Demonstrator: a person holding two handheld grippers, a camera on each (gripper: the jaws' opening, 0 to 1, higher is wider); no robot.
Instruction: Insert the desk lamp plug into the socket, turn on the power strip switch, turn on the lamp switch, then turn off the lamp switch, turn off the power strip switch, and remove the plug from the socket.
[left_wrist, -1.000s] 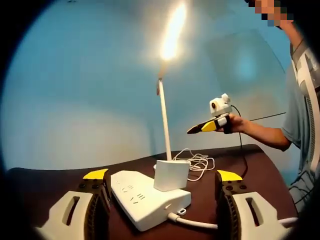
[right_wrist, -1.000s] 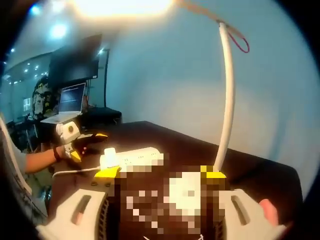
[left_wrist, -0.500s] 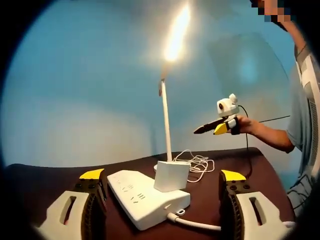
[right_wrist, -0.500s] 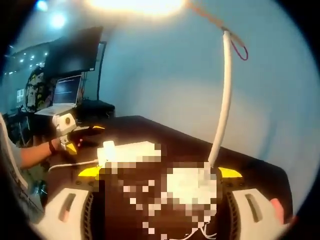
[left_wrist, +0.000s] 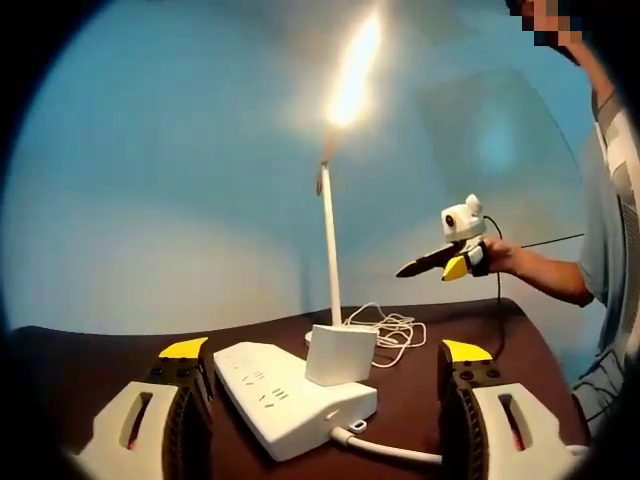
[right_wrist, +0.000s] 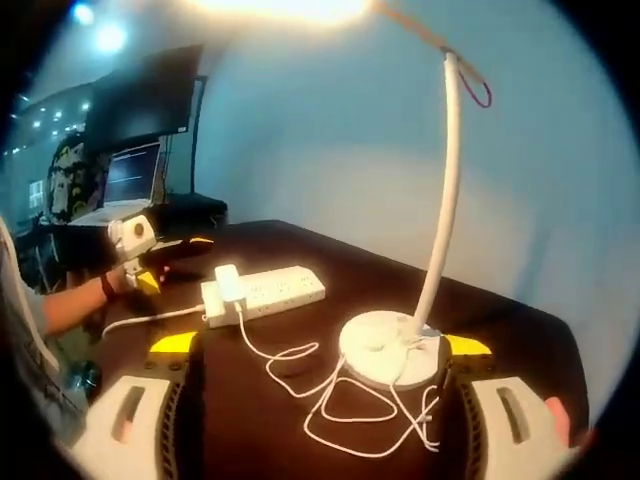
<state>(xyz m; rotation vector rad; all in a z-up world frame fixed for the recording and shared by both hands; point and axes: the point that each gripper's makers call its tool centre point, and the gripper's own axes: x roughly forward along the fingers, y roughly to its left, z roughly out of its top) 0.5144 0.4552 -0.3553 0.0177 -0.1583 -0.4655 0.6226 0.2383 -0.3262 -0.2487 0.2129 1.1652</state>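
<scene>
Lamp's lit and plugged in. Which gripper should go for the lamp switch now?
Right, probably. The lamp base lies close ahead between the open jaws of the right gripper. The left gripper faces the power strip, with the lamp beyond it. I can't make out the switch itself.

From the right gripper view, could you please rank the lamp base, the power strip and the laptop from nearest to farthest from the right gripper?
1. Lamp base: nearest, on the table just ahead of the right gripper, toward its right jaw.
2. Power strip: farther along the table, ahead and left, with a plug in it.
3. Laptop: farthest, beyond the table at far left.
</scene>
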